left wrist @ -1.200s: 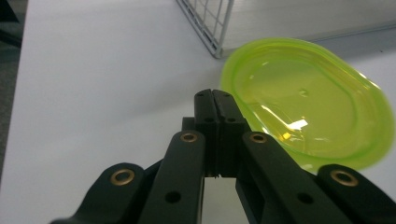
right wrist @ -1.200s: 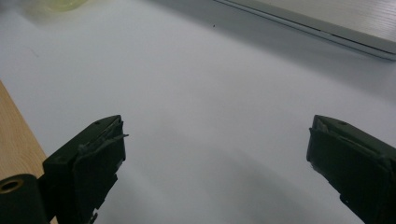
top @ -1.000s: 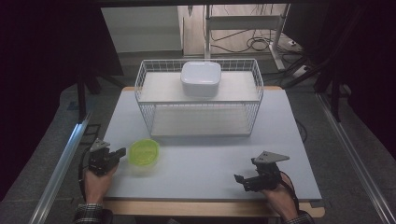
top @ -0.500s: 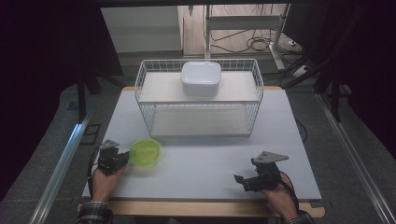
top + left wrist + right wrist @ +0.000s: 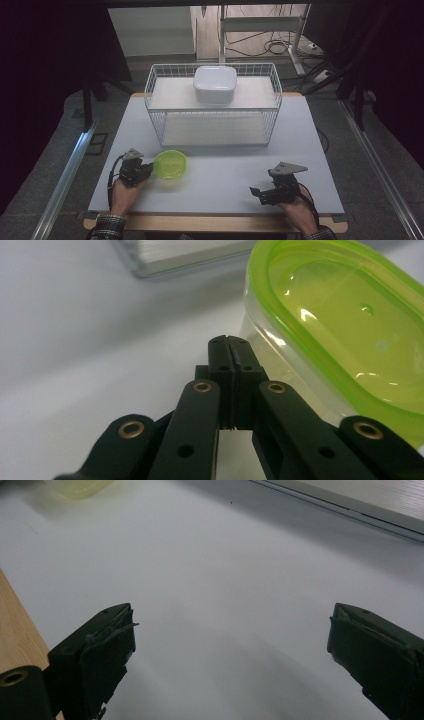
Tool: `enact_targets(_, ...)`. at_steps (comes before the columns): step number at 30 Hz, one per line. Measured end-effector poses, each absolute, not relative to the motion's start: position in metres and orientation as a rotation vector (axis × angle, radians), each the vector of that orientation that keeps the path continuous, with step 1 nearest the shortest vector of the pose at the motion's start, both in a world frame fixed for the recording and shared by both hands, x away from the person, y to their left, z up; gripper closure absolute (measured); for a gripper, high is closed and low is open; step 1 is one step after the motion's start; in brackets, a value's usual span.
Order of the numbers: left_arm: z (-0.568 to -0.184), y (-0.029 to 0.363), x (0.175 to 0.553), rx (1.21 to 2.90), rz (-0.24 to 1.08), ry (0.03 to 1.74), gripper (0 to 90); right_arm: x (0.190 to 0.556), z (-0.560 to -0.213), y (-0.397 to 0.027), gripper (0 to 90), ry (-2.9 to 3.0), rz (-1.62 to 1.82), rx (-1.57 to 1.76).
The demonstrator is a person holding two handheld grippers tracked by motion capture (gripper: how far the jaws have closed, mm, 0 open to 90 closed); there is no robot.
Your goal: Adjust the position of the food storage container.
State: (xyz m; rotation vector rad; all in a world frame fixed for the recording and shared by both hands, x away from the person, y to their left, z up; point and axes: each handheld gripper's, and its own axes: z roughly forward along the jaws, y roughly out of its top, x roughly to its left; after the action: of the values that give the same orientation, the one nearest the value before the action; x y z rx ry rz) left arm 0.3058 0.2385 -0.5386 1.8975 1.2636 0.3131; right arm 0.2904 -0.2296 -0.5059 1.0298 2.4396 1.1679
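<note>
A clear tub with a lime-green lid [image 5: 170,164] stands on the grey table top at the front left. My left gripper [image 5: 148,169] lies just to its left, with the shut tips against the tub's side. In the left gripper view the two black jaws meet with nothing between them [image 5: 228,343], right at the clear wall under the green lid [image 5: 345,330]. My right gripper [image 5: 256,192] rests low at the front right, pointing left. Its jaws stand wide open [image 5: 230,640] over bare table, and the tub [image 5: 80,487] shows far off at the top left.
A white wire rack [image 5: 272,107] stands at the back middle of the table [image 5: 225,170]. A white lidded box [image 5: 215,84] sits on its upper shelf. The wooden front edge [image 5: 215,224] runs close behind both hands.
My left gripper has moved right, up against the green-lidded tub, and the tub has slid a little to the right with it. The right gripper has stayed put.
</note>
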Motion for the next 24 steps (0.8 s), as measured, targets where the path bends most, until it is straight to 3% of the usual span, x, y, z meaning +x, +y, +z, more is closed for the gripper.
enact_targets(24,-0.54,0.17,0.299,2.05,0.258,1.068,90.0,0.29,-0.508,-0.225,5.5,2.457,1.15,1.019)
